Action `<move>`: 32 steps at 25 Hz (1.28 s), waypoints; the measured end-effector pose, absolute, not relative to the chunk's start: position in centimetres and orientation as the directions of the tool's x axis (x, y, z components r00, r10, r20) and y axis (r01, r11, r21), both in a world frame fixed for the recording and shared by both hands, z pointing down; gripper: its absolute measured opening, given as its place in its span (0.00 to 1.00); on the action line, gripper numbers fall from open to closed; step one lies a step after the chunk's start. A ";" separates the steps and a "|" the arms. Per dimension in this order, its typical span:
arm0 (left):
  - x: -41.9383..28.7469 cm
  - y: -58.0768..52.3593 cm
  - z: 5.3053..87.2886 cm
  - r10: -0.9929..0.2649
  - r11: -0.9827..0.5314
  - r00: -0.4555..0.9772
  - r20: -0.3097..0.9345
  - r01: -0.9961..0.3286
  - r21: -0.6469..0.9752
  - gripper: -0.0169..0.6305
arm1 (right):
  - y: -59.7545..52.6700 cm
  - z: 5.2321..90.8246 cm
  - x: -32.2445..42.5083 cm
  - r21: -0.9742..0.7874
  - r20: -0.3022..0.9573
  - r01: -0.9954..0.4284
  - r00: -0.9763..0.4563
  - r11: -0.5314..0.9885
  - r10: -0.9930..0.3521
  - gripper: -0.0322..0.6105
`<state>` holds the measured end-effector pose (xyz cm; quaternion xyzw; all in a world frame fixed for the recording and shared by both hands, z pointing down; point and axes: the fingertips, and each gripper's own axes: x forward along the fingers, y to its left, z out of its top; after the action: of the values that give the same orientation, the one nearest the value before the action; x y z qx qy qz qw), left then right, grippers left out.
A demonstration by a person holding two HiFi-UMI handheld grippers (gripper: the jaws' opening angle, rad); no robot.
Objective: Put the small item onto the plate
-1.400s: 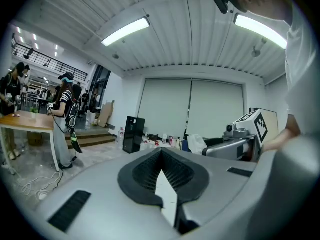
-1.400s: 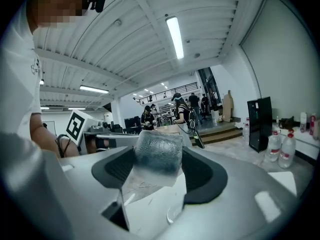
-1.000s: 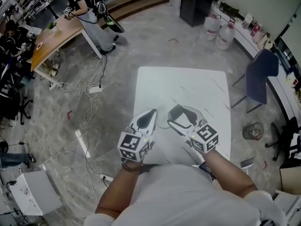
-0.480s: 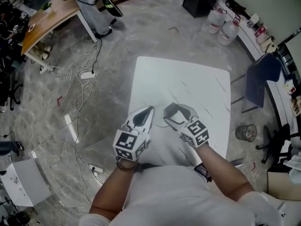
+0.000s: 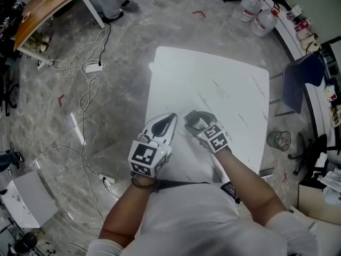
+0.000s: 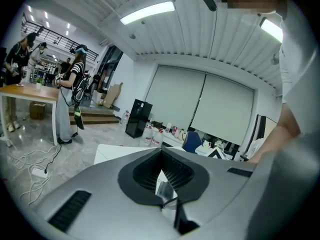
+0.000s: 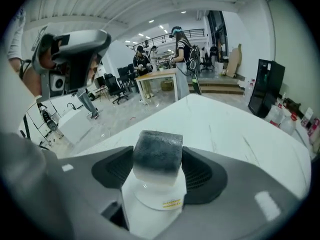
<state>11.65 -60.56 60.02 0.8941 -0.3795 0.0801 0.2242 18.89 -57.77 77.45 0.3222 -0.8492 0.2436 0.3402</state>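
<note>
My right gripper (image 7: 157,151) is shut on a small dark grey block (image 7: 157,156) with a pale lower half. The block sits gripped between both black pads. Just under it lies a clear round plate (image 7: 160,196) with a yellow sticker, on the white table (image 7: 225,124). My left gripper (image 6: 160,156) is shut, and a bit of the clear plate's rim (image 6: 165,191) shows pinched between its jaws. In the head view the left gripper (image 5: 172,116) and right gripper (image 5: 189,119) sit close together near the table's (image 5: 224,89) front left; the plate hardly shows there.
A blue chair (image 5: 301,84) and a mesh bin (image 5: 277,140) stand to the right of the table. Cables and a power strip (image 5: 95,67) lie on the floor at left, near a wooden desk (image 5: 48,4). Water bottles (image 5: 261,17) stand at the back.
The right gripper has moved left with the block, closer to the left gripper's tips. The left gripper has stayed about where it was. The head view has tilted further down.
</note>
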 end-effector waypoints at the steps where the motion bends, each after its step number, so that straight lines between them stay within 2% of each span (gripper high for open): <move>1: 11.6 -60.9 60.4 -0.640 -0.609 0.699 0.320 -0.715 0.344 0.04 | -57.9 78.4 18.8 -0.194 0.749 -0.714 -0.551 0.673 -0.368 0.51; 14: 10.6 -63.2 64.4 -0.592 -0.611 0.723 0.356 -0.691 0.387 0.04 | -58.6 85.8 18.1 -0.156 0.868 -0.705 -0.432 0.692 -0.245 0.51; 21: 10.3 -63.0 65.4 -0.576 -0.612 0.733 0.362 -0.680 0.404 0.04 | -58.8 86.1 17.8 -0.151 0.859 -0.698 -0.443 0.700 -0.256 0.51; 28: 11.0 -62.5 63.8 -0.576 -0.625 0.735 0.358 -0.678 0.387 0.04 | -59.1 81.8 17.8 -0.142 0.796 -0.704 -0.500 0.696 -0.342 0.50; 30: 11.4 -62.0 63.0 -0.578 -0.637 0.739 0.346 -0.674 0.375 0.04 | -59.3 78.9 17.5 -0.147 0.745 -0.702 -0.541 0.697 -0.389 0.45; 32: 12.1 -61.2 61.8 -0.580 -0.648 0.742 0.336 -0.670 0.362 0.04 | -59.3 75.1 17.5 -0.136 0.674 -0.699 -0.585 0.702 -0.452 0.29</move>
<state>12.09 -61.22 61.77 0.9027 -0.3464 0.0949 0.2371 17.53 -59.31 75.07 0.3315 -0.8679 0.1979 0.3124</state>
